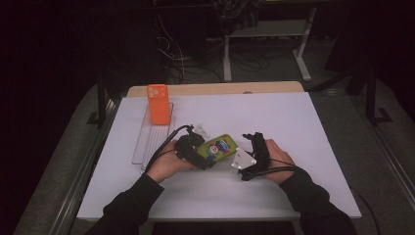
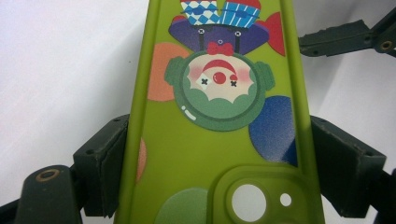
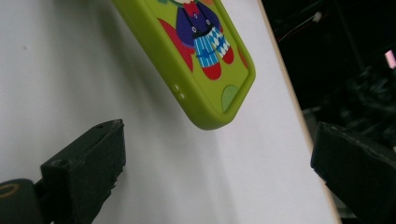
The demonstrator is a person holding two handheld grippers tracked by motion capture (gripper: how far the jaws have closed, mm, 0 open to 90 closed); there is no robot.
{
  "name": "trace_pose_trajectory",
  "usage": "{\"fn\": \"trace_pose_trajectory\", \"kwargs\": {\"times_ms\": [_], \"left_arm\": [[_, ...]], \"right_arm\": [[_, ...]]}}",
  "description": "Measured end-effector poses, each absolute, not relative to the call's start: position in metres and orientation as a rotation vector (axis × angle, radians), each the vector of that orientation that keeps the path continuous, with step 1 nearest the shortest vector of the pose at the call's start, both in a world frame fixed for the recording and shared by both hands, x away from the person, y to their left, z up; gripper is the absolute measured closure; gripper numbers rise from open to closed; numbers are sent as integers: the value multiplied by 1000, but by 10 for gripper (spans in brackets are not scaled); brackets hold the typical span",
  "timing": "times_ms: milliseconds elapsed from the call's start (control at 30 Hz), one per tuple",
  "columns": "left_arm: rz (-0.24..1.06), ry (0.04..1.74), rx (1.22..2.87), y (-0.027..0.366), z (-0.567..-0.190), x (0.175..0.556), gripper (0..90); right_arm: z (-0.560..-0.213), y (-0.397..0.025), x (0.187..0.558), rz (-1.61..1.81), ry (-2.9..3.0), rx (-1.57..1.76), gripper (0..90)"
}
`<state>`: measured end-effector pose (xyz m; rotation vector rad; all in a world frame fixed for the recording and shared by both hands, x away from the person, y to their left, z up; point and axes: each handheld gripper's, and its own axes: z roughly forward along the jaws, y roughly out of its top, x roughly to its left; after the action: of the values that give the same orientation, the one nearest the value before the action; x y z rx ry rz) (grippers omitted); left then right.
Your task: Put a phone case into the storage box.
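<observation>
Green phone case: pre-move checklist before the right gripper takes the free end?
1. Left gripper shut on green phone case, jaws on both long edges: ok.
2. Right gripper open wide: ok.
3. Case's free end between the right jaws: not ok, it sits ahead of them.
4. Case lifted off the white table: cannot tell.
5. Orange phone and clear tray apart from the case: ok.

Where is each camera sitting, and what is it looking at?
High view: above the person's side, looking forward and down at the white table; both forearms, left gripper and right gripper show.
Left gripper view: rides the left gripper, looking along its jaws, shut on the green phone case.
Right gripper view: rides the right gripper, jaws open, facing the case's end.
All three views share the green phone case.
</observation>
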<state>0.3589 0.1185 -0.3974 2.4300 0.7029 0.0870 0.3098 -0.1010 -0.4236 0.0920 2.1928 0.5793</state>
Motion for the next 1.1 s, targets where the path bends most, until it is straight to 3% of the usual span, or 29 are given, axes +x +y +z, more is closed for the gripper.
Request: {"fn": "trace_pose_trajectory", "kwargs": {"times_ms": [600, 1100], "left_arm": [[88, 669, 2475, 122, -395, 362, 153], [91, 694, 2455, 121, -396, 361, 153]], "right_arm": [[-430, -84, 293, 492, 2058, -71, 80], [-437, -77, 288, 450, 1916, -181, 199]]}}
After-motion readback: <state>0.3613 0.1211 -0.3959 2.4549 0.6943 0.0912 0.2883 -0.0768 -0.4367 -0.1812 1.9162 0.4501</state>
